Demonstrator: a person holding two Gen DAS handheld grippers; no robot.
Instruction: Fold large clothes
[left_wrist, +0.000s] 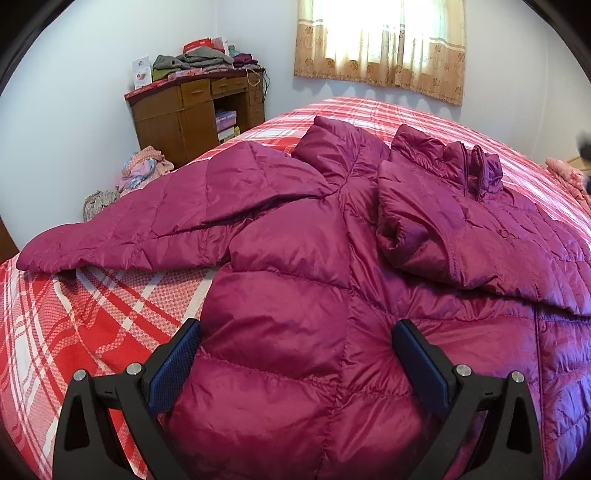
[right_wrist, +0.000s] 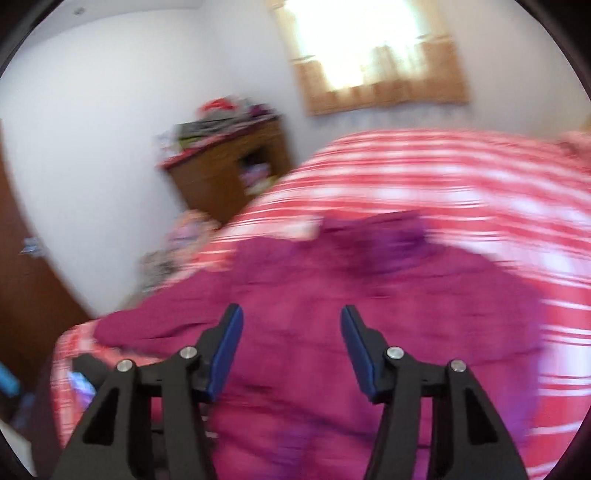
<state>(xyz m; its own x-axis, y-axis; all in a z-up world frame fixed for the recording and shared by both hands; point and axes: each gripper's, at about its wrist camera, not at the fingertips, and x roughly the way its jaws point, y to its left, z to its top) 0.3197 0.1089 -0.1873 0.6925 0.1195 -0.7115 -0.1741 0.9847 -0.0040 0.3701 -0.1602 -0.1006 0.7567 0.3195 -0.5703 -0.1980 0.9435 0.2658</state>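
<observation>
The left gripper (left_wrist: 295, 354) is spread wide over the puffy purple coat (left_wrist: 332, 236), grabbing nothing. The right gripper (right_wrist: 291, 343) hangs loose above it. The coat covers the red checked bed (left_wrist: 74, 314). At eleven o'clock, a wooden desk (left_wrist: 173, 110) holds piled clothes (left_wrist: 195, 61).

The puffy jacket (left_wrist: 295, 258) is a shiny magenta, quilted in wide bands. Under it the bedspread (left_wrist: 92, 295) is a red, pink and white plaid. The desk (left_wrist: 192, 110) is brown wood. The curtain (left_wrist: 380, 44) is tan with small flowers. The wall (left_wrist: 74, 92) is pale bluish white.
</observation>
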